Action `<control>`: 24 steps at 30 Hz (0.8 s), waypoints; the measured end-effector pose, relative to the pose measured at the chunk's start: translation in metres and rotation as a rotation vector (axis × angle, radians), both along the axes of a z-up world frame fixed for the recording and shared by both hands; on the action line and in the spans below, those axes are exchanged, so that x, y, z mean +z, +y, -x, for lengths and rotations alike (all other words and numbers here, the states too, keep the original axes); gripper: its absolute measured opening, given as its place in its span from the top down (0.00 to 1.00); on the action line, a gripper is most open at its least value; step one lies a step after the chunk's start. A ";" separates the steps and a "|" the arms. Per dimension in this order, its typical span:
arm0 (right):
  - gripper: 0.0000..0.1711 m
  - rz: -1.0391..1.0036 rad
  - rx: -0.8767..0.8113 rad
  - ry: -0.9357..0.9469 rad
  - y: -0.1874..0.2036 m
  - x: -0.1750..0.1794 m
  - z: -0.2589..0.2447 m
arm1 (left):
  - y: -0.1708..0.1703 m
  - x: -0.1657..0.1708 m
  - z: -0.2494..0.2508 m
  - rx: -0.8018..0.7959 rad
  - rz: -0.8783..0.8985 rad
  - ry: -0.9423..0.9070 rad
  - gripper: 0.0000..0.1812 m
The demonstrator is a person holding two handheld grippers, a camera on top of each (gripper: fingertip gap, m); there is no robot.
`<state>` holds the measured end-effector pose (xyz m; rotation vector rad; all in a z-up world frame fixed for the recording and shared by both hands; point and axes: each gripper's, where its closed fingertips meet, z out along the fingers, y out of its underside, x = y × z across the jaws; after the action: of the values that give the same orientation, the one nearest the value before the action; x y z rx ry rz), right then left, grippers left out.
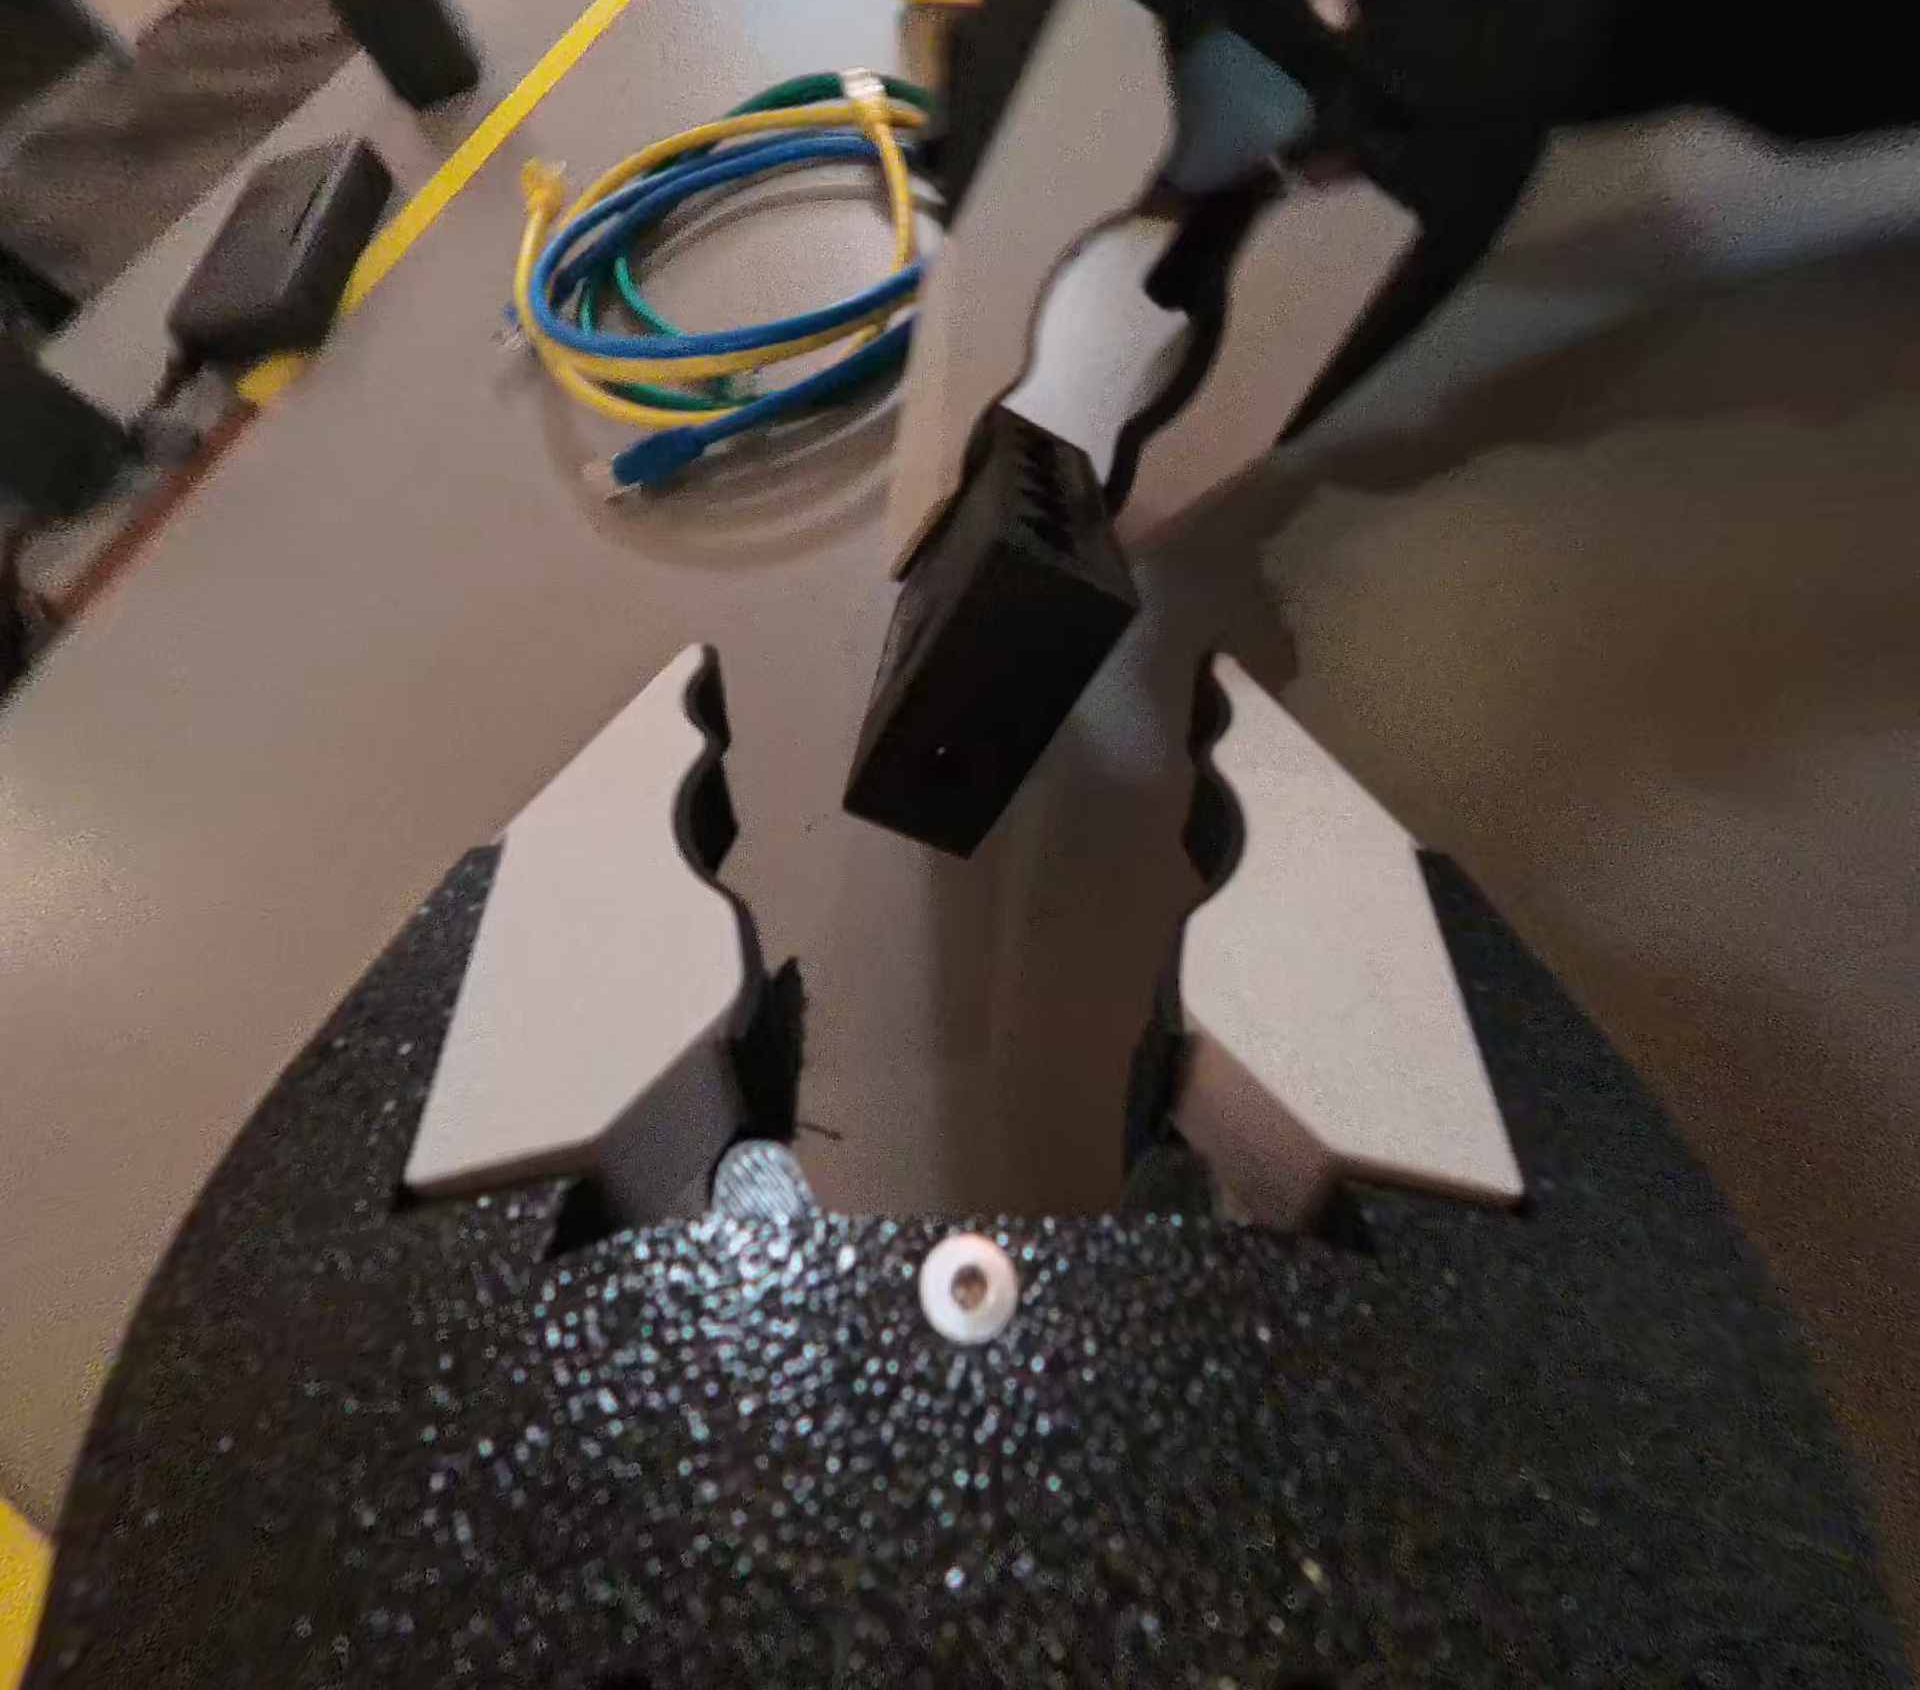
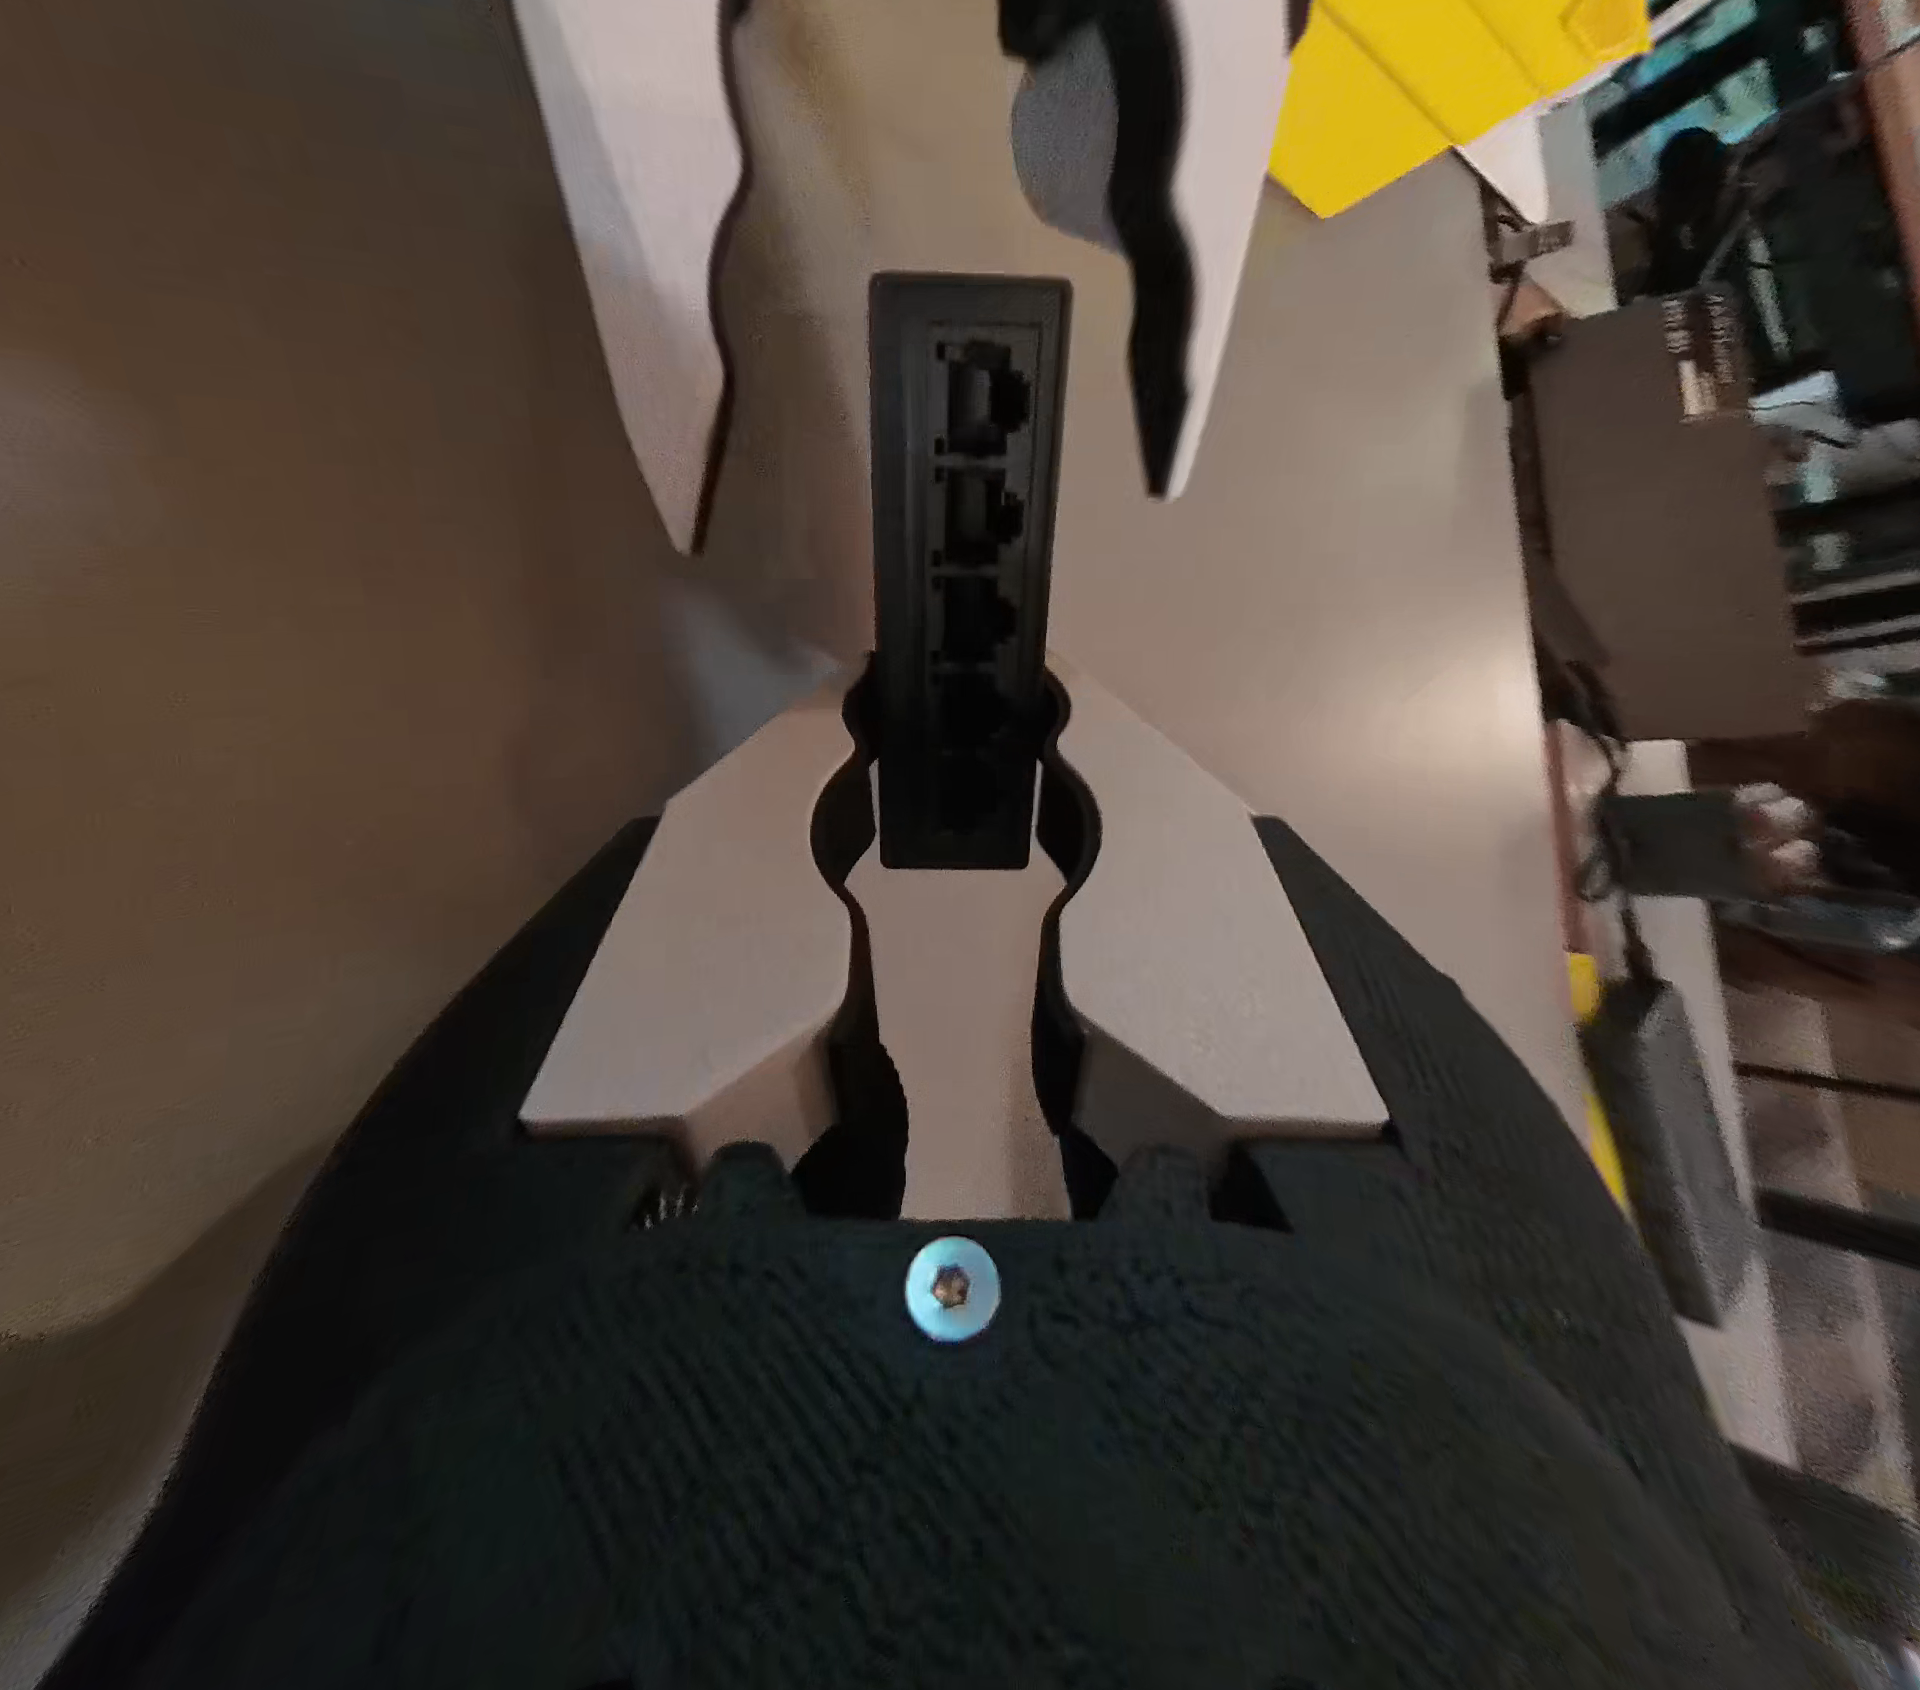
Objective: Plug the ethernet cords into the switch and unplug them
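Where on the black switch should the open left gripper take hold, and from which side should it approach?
Grip the free end of the switch across its flat broad faces, approaching end-on with the left gripper. The right gripper clamps the other end, and the port face must stay clear.

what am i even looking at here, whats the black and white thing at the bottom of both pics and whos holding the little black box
Each picture comes from a camera mounted on a handheld claw, looking forward along its two white fingers; a person holds one in each hand. In the right wrist view, the right claw is shut on a small black network switch, its row of ports facing the camera. In the left wrist view, the left claw is open and empty, close to that same switch, held off the table. A coil of blue, yellow and green ethernet cords lies on the table, none plugged in.
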<state>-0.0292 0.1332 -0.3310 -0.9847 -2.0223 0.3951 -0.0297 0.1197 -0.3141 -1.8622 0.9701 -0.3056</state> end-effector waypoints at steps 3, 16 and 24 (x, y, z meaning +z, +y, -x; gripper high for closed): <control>0.85 0.086 0.034 -0.017 -0.006 0.001 -0.004 | -0.003 -0.010 -0.010 -0.090 -0.083 0.136 0.72; 0.73 0.499 -0.363 0.203 0.078 0.030 -0.006 | 0.025 0.001 0.047 0.188 -0.288 0.190 0.87; 0.85 0.094 -0.646 -0.015 0.114 -0.019 -0.003 | 0.033 -0.009 0.068 0.278 -0.287 0.260 0.87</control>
<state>-0.0259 0.2474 -0.3499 -1.6220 -1.5902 0.1285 -0.0975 0.1526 -0.3230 -1.7671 0.8591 0.2373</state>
